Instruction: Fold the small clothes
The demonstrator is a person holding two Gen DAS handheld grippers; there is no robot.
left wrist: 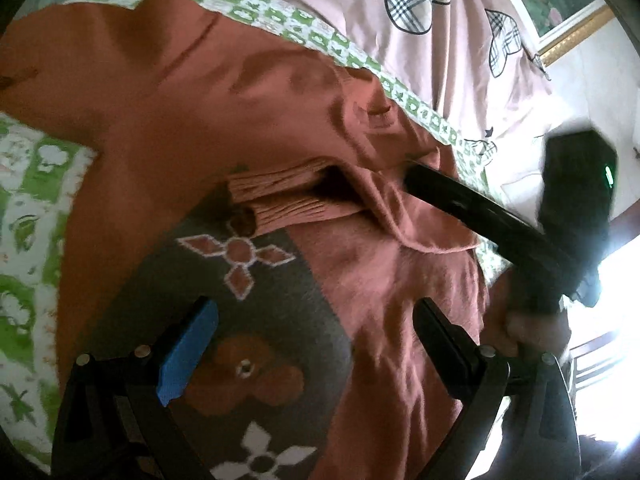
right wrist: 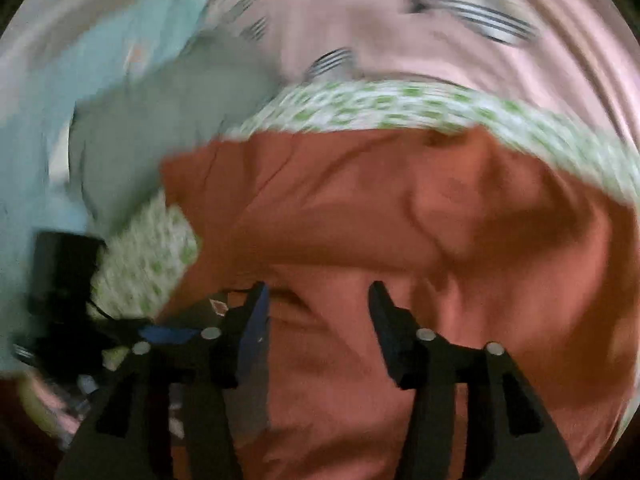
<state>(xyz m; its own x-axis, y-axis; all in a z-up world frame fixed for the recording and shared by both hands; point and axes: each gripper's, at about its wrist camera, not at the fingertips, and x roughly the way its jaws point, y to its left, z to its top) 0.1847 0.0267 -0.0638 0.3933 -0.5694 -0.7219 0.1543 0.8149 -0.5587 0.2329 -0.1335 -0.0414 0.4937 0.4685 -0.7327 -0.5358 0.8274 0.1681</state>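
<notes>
Left wrist view: rust-red garment [left wrist: 248, 128] lies spread under both grippers' jaws, each pair apart, gripping nothing.

Pink bedsheet [left wrist: 440, 80], bright window [left wrist: 616, 280]

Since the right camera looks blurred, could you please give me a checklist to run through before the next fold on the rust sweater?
1. Left tongs open over the sweater: ok.
2. Right tongs open, nothing gripped: ok.
3. Ribbed cuffs folded in onto the body: ok.
4. Sweater lying flat: not ok, creases near the cuffs.
5. Right wrist view sharp enough to aim: not ok, motion-blurred.
6. Sweater wholly on the green-patterned mat: cannot tell.
</notes>
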